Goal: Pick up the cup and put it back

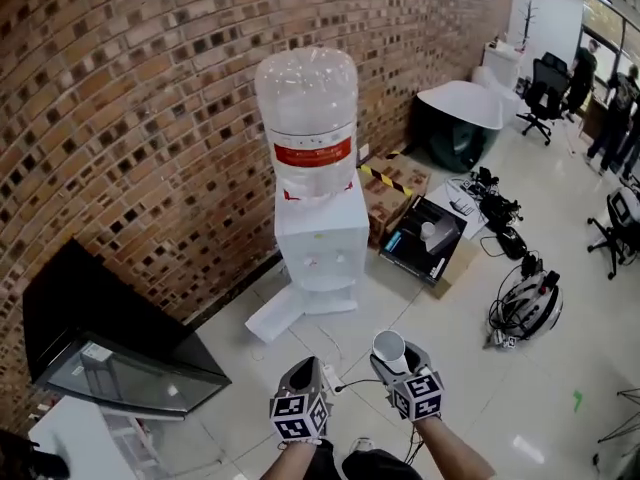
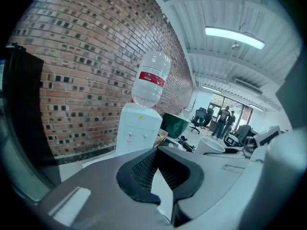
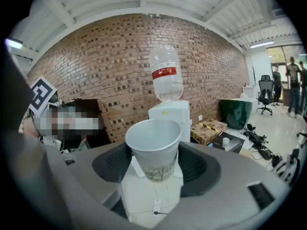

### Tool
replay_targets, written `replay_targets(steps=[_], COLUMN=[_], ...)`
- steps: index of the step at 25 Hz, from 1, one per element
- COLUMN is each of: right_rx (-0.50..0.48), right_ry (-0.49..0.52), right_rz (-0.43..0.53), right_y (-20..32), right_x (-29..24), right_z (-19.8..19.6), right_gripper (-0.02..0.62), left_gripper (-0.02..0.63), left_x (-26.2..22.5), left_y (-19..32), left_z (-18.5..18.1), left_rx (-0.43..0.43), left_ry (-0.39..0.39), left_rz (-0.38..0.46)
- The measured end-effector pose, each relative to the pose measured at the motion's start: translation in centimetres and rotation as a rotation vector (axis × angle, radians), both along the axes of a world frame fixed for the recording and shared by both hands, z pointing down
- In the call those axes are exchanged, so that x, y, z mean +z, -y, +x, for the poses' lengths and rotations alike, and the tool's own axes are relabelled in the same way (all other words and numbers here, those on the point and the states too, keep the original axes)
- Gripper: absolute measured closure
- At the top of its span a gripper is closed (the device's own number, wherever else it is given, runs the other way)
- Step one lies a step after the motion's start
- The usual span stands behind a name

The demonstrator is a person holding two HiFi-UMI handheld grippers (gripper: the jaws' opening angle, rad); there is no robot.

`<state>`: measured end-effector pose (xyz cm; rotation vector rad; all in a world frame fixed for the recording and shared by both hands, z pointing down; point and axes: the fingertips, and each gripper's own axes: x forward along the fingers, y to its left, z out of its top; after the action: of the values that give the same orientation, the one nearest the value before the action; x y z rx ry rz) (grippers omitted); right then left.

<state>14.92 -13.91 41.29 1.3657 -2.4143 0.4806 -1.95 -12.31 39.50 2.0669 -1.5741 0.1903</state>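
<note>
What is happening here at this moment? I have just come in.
A person holds a gripper in each hand and faces a water dispenser that stands against the brick wall. The right gripper is shut on a white paper cup, which it holds upright. The left gripper is shut, with nothing between its jaws.

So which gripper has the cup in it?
The right gripper: the white paper cup stands upright between its jaws, mouth up. The left gripper has its jaws together with nothing between them.
</note>
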Motion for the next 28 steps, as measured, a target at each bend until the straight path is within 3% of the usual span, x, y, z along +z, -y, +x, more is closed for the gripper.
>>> replay_targets(steps=[6, 11, 16, 23, 28], right_rx=[-0.003, 0.032, 0.056, 0.072, 0.081], right_ry=[0.002, 0.016, 0.000, 0.001, -0.003], right_rz=[0.060, 0.071, 0.097, 0.087, 0.053], right_y=[-5.5, -10.4, -15.0, -21.4, -24.6], right_x=[-8.1, -11.9, -13.5, -12.5, -12.2], right_z=[1.2, 0.8, -2.2, -5.9, -6.4], right_gripper=[0.284, 0.284, 0.284, 0.284, 0.285], left_gripper=[0.612, 0.612, 0.612, 0.612, 0.612], left_x=[-4.8, -8.1, -10.7, -9.6, -9.1], left_y=[-5.2, -8.8, -12.5, -17.3, -20.8], left_z=[-1.0, -1.8, -3.6, -6.0, -6.7], left_rx=[0.019, 0.077, 0.124, 0.123, 0.117], left_ry=[0.015, 0.018, 0.017, -0.001, -0.010], left_rz=[0.021, 0.057, 0.103, 0.107, 0.081])
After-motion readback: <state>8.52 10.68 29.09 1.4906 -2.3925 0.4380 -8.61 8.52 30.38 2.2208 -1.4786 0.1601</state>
